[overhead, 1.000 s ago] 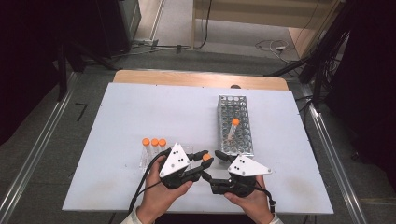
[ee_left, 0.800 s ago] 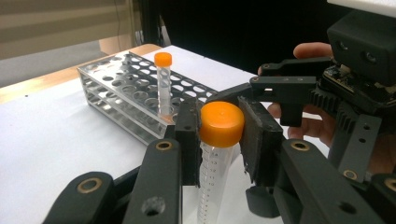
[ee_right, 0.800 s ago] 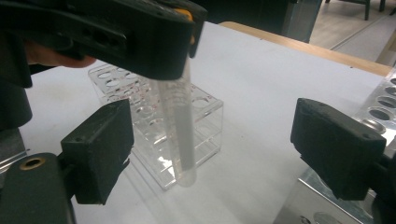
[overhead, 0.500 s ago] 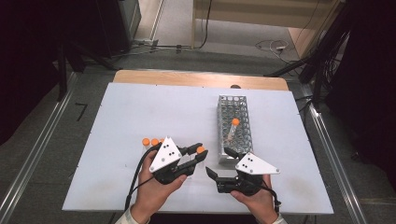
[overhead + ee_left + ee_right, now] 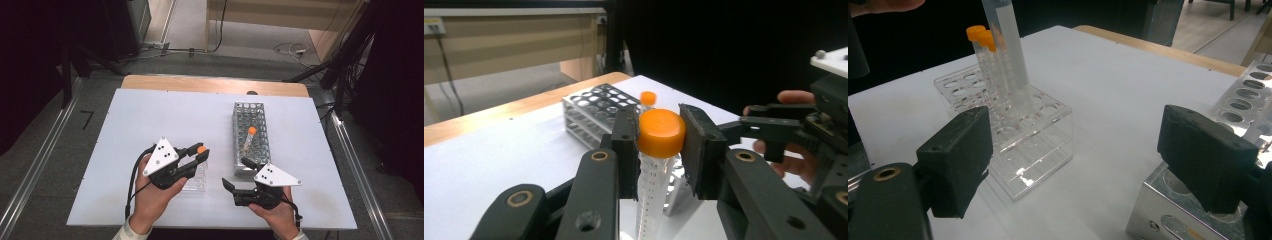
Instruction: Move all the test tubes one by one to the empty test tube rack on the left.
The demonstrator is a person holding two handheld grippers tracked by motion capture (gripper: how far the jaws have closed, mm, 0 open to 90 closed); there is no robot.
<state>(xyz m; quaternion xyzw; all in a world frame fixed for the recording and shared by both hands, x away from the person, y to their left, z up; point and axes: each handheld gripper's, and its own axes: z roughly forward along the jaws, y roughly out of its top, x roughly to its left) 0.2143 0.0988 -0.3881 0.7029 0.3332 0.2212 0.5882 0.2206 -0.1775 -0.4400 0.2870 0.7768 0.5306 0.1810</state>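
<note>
Orange-capped clear plastic tube (image 5: 659, 150) clenched by cap in left tool (image 5: 659, 145), lifted above clear acrylic rack (image 5: 1013, 145). Right tool (image 5: 1073, 165) released, idle on bench (image 5: 150, 115). One tube (image 5: 248, 140) already in metal mesh rack (image 5: 250, 130); transfer barely begun.

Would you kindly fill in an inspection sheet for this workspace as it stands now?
Surface: white table, wooden far edge.
Job's things: orange-capped tube lifted over clear rack, two tubes left there; metal rack holds one tube.
Clutter: nothing seen.
Grippers: left hand-held gripper shut on the tube's cap; right hand-held gripper open, empty.
Cables: black cable at left gripper.
Surroundings: dark floor, floor cables.
</note>
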